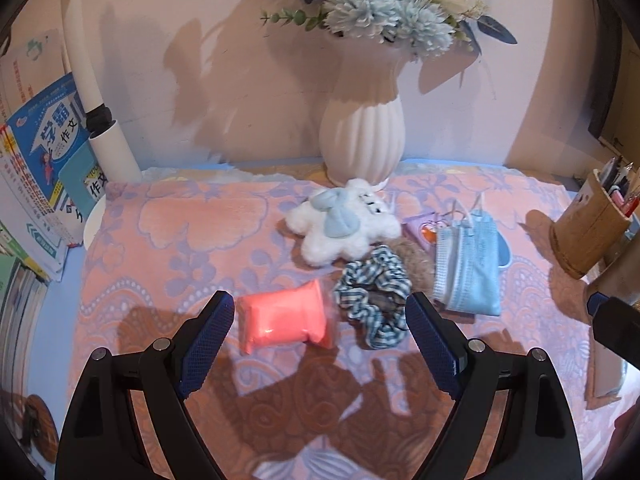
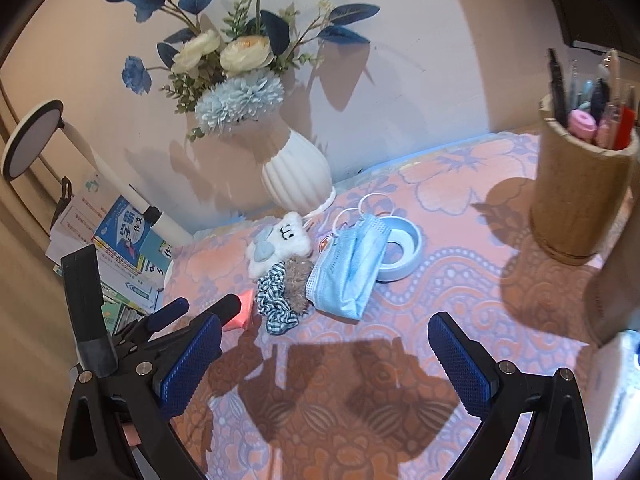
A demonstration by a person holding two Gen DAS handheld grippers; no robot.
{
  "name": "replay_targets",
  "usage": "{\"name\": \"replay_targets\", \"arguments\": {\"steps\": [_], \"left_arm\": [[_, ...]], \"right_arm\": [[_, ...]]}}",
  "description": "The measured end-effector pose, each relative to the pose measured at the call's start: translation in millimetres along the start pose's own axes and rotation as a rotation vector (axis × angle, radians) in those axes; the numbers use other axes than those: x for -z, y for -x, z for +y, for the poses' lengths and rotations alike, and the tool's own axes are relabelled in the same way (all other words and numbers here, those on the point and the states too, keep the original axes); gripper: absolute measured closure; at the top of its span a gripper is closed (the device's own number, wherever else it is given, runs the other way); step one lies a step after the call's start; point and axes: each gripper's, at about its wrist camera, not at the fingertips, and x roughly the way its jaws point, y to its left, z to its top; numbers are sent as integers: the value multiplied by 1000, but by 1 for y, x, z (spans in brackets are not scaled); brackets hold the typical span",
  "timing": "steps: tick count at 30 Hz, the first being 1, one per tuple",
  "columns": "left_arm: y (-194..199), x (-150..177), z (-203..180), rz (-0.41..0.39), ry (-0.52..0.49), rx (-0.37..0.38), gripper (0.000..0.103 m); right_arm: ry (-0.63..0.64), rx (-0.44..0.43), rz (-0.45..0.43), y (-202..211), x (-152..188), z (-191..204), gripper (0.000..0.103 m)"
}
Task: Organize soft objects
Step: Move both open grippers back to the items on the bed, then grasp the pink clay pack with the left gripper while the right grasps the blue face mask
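Left gripper (image 1: 320,320) spread wide and empty, hovering low over the patterned pink blanket (image 1: 192,240), fingertips flanking a coral-pink plastic-wrapped packet (image 1: 286,314) and a blue-and-white gingham scrunchie (image 1: 374,300) lying just beside it. Right gripper (image 2: 324,344) likewise released, holding nothing, poised above bare blanket nearer than the cluster. Behind the scrunchie and touching it, a brown fuzzy scrunchie (image 2: 298,276), partly hidden. Further back, a white plush cloud toy (image 1: 340,226) with a pale blue bow, close to the ribbed white vase (image 1: 362,136) of artificial flowers. To the right, a folded blue face mask (image 1: 468,264) draped partly over a pale blue ring-shaped dish (image 2: 402,250). Wooden pen holder (image 2: 580,196) well apart on the right; stacked books (image 1: 44,168) on the left.
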Motion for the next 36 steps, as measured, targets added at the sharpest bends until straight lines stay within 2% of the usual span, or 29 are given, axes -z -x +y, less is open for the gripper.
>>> {"name": "replay_targets", "arguments": {"steps": [5,12,20,22,26,31,33,35,36], "left_arm": [[-11,2,8,3,13,3,16],[-33,7,27,33,71,40,16],[-55,19,38,52,115,81,16],[-59,26,37,28,96,73,13],[-61,26,29,39,63,50,8],[-62,26,29,39,65,44,7],[-62,26,29,39,63,44,7],[-62,26,31,34,65,47,7],[-62,25,32,31,68,54,8]], "right_arm": [[9,17,2,-19,0,4,0],[-46,25,15,-47,4,-8,0],[-91,-15,43,-91,7,-14,0],[-96,-36,16,-97,8,-17,0],[-74,-92,-69,-95,16,-24,0],[-94,-126,-90,-90,14,-28,0],[-71,-132,-86,-91,14,-24,3],[-51,-141,-81,-92,14,-21,22],[-48,-138,-76,-93,14,-20,26]]}}
